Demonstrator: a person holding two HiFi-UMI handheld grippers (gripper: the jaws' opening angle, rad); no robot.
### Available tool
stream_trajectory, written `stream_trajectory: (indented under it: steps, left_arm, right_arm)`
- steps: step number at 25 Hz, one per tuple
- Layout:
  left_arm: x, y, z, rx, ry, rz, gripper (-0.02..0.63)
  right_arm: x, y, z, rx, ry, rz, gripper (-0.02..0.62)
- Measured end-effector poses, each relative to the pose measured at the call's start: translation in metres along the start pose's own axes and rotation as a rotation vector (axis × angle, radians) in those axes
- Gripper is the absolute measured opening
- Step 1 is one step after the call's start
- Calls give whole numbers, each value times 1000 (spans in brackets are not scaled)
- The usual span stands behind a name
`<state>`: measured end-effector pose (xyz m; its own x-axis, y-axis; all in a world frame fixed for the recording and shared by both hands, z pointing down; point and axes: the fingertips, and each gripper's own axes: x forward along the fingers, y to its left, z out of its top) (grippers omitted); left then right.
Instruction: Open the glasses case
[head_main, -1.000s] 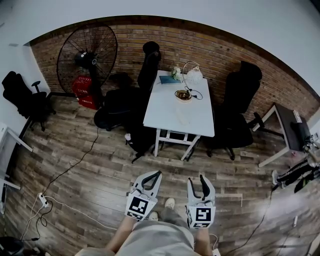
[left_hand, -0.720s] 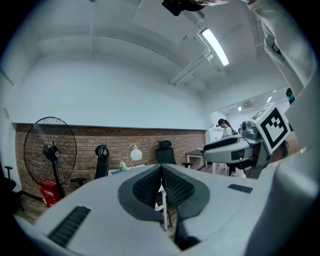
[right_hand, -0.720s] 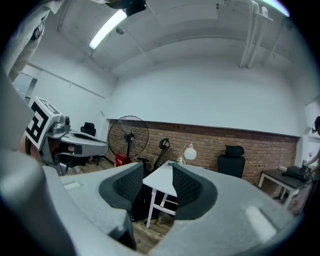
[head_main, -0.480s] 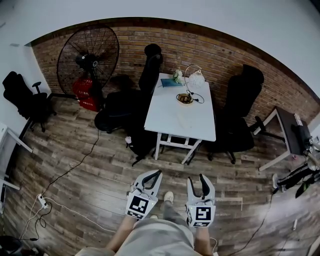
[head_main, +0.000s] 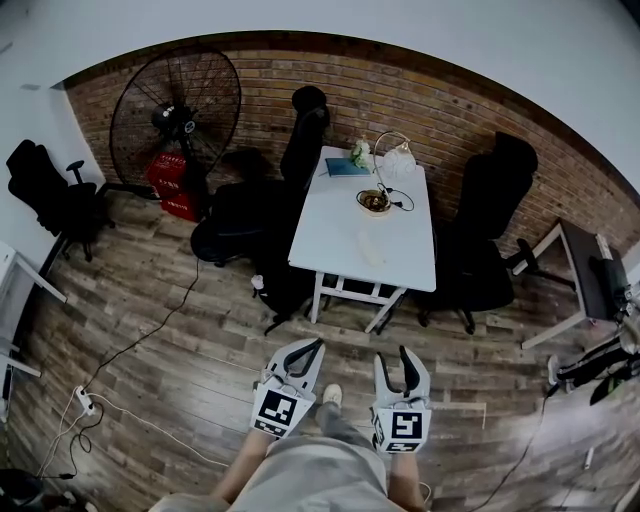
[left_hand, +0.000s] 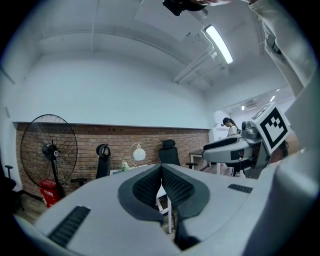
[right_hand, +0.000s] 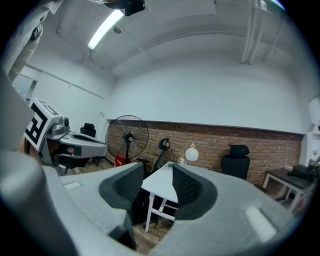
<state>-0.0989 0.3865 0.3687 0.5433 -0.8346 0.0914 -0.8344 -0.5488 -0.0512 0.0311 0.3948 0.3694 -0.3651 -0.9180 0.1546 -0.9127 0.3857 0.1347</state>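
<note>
A person is holding two hand-held grippers level over a wood-plank floor (head_main: 180, 330), facing a white bench (head_main: 355, 225) against a brick wall. The left hand-held gripper (head_main: 316, 347) is clenched on nothing, its ribbed pads meeting at the tips in its own view (left_hand: 161, 167). The right hand-held gripper (head_main: 392, 355) is standing released and empty, with the bench showing through the gap between its jaws (right_hand: 156, 172).

The glasses case (head_main: 370, 240) is lying mid-bench, well apart from both grippers, showing only as a pale oblong too small to make out. No writing is reading clearly anywhere; each gripper's cube is showing one square black-and-white marker.

Also sitting on the bench are one blue book (head_main: 345, 167), one globe lamp (head_main: 397, 155) and one small bowl (head_main: 372, 201). One large black floor fan (head_main: 175, 110) is standing over one red crate (head_main: 168, 172). Three black office chairs are counting clearly, while a dark mass left of the bench is blurring together. A second bench (head_main: 585, 265) is being cut off at the right edge.
</note>
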Motion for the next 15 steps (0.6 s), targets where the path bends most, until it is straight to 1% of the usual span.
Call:
stream_trajectory:
  steps: [15]
  left_arm:
    - [101,35,9,17,34,29,6]
  right_arm:
    - [89,-69,5,21,-7,39,187]
